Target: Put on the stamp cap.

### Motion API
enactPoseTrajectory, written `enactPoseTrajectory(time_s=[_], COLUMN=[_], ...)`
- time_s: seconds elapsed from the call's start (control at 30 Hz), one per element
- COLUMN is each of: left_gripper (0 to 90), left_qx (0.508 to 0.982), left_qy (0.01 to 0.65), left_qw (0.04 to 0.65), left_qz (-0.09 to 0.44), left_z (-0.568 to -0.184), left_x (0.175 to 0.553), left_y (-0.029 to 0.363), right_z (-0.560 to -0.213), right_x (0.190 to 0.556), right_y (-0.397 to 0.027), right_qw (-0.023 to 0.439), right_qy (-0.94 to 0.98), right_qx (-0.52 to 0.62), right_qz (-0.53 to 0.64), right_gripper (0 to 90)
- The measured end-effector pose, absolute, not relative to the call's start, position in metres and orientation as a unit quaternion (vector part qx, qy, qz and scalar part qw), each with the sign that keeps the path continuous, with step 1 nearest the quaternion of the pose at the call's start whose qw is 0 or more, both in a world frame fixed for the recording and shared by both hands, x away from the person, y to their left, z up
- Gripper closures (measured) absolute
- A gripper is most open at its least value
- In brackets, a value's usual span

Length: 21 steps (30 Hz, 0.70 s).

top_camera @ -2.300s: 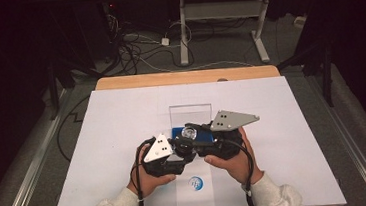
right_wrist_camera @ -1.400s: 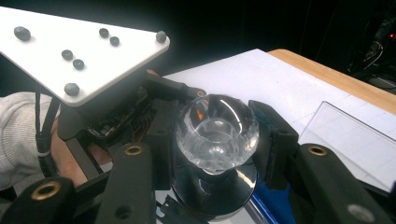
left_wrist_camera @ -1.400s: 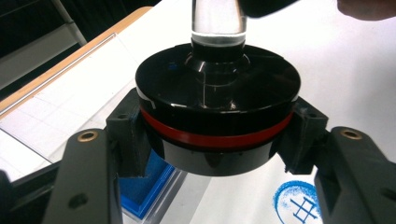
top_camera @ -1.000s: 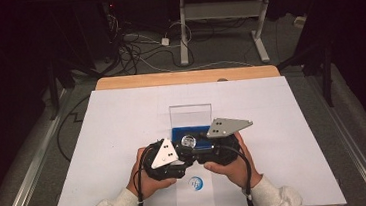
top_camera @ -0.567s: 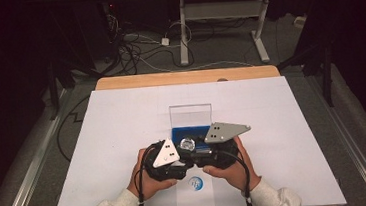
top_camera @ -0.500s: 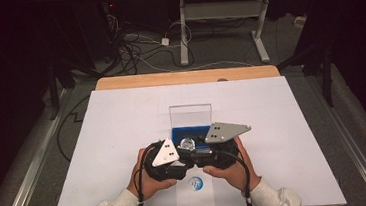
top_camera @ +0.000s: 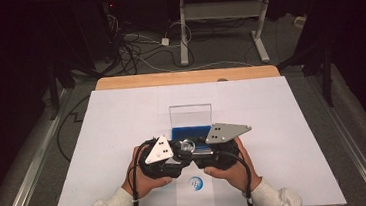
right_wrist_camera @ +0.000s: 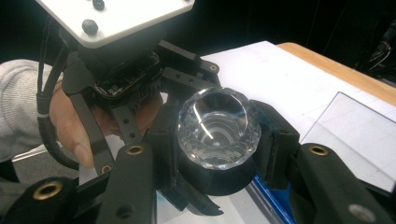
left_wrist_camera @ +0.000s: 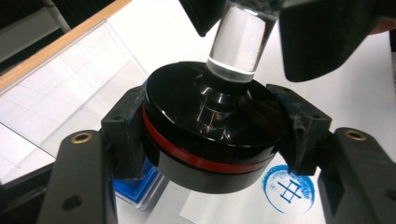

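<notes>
Now the big white tabletop has a clear box with a blue bottom standing on it, and just in front of the box the two tools meet, held up above a blue stamp mark.

Between them is one thing: a round black base with a red ring and a clear glass knob on a glass stem.

It looks hard, smooth and slippery, and the glass could chip or break. The wide black base looks like the safest place to grip.

The left tool is closed round the black base. The right tool is closed round the glass knob.

The stem is its long line. It runs across from one tool to the other, with the knob facing the right tool's camera.
</notes>
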<state>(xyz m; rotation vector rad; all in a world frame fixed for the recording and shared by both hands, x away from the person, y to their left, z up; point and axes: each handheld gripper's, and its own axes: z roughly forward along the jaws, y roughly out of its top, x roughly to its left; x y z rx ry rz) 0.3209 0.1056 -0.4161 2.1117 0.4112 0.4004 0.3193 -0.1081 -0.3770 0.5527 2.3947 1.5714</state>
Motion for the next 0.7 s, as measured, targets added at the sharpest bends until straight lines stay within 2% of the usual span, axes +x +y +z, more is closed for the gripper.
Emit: enactPoseTrajectory(time_s=[0.7], left_gripper=[34.0], left_qx=[0.85], left_qy=[0.165], left_qw=[0.478], left_qz=[0.148], left_z=[-0.428], left_x=[0.322], left_y=[0.105], right_z=[-0.379], right_x=[0.318], right_y=[-0.106], right_qw=[0.12], right_qy=[0.827], right_qx=[0.187], right_qz=[0.516], right_gripper=[56.7])
